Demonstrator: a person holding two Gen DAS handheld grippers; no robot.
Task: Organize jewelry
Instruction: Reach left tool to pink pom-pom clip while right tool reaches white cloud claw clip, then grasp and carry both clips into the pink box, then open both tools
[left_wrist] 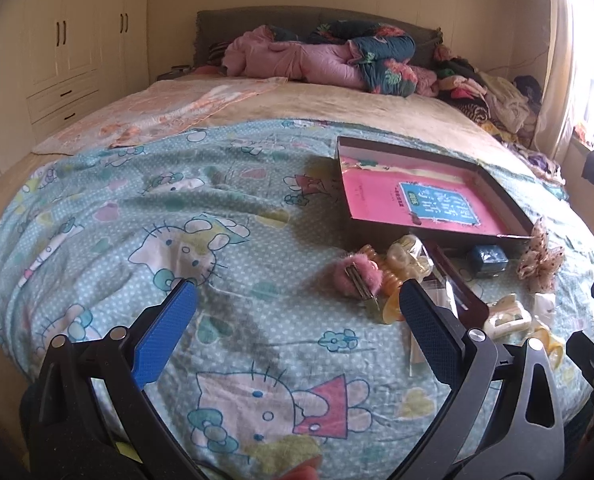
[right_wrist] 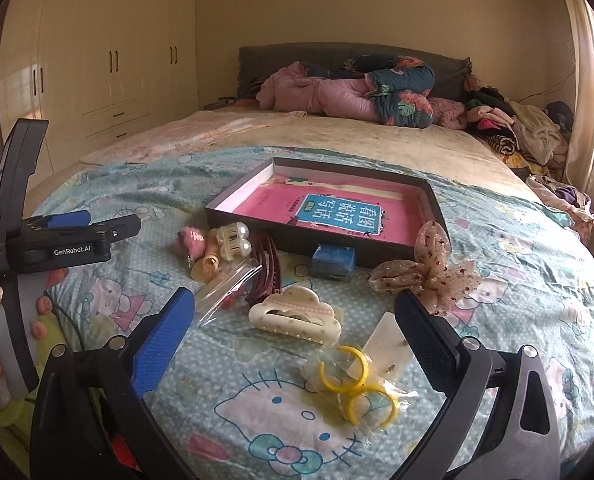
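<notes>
A shallow dark box [right_wrist: 433, 204] with a pink book inside lies on the bed; it also shows in the left wrist view [left_wrist: 509, 196]. Hair accessories lie in front of it: a cream cloud claw clip [right_wrist: 295, 315], yellow hoops in a clear bag [right_wrist: 355, 380], a maroon claw clip [right_wrist: 265, 270], a gauzy dotted bow [right_wrist: 429, 270], a small blue box [right_wrist: 333, 261], a pearl clip [right_wrist: 233, 240] and a pink fluffy clip [left_wrist: 355, 276]. My right gripper [right_wrist: 295, 312] is open and empty, above the cloud clip. My left gripper [left_wrist: 297, 304] is open and empty, left of the pile.
The Hello Kitty sheet [left_wrist: 177, 240] covers the near half of the bed. Rolled quilts [right_wrist: 357, 92] and piled clothes [right_wrist: 517, 128] lie at the far end. Wardrobes [right_wrist: 109, 68] stand at left. The left gripper's body [right_wrist: 57, 240] shows at the left of the right wrist view.
</notes>
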